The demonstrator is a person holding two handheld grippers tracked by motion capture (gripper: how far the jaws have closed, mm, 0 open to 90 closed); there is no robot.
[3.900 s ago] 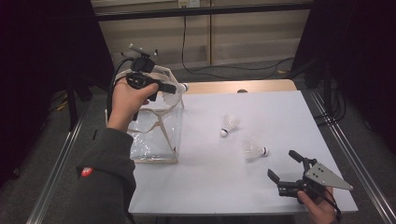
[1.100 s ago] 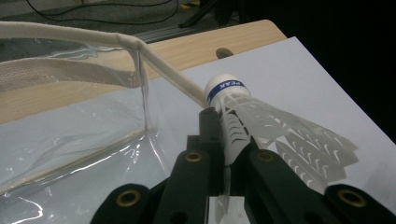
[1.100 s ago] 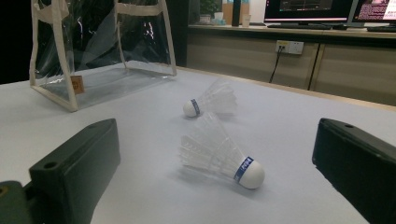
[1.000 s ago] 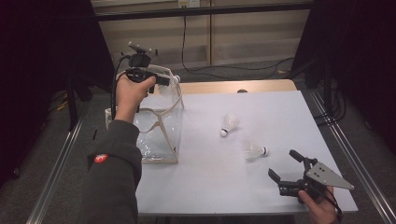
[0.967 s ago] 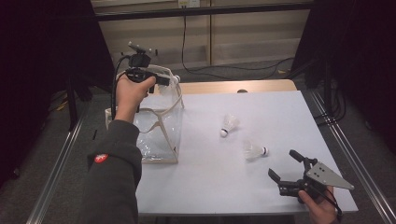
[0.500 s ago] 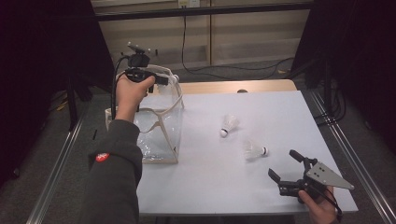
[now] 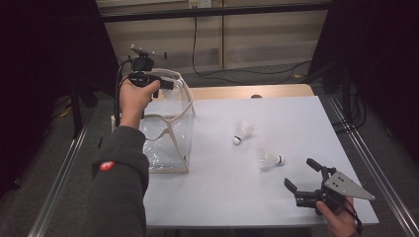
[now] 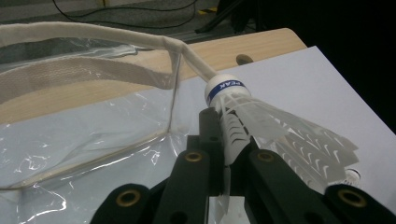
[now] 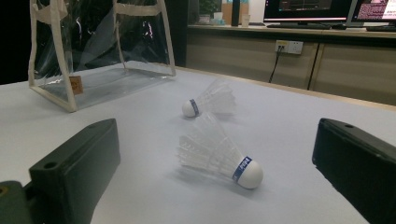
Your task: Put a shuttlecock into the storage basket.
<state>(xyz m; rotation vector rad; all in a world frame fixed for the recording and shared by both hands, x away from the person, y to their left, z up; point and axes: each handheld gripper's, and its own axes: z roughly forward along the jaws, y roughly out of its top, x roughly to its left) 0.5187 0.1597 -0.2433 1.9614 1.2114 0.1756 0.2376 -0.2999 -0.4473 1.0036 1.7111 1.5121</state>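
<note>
R tongs: near edge of tabletop, R side, held low in person's R hand; jaws spread wide, nothing btwn them, aimed at the loose shuttles.
Near shuttle: lies on its side just ahead of R tongs, cork w/ blue band toward the R in the R gripper view; in high view mid-right of tabletop, apart from the tongs.
Far shuttle: a bit beyond the near one, also on its side, cork to the L; in high view near tabletop centre. The two are close but not touching.
Clear bag: stands upright at L edge of tabletop, see-through plastic w/ beige trim & straps, mouth open upward; looks empty as far as I can see.
L tongs: raised over the bag's far top rim, in L hand; jaws pressed together, pinching held shuttle by its feather skirt.
Held shuttle: cork w/ blue band points away from cam, right by the beige strap at bag rim; touching or not, can't tell.
</note>
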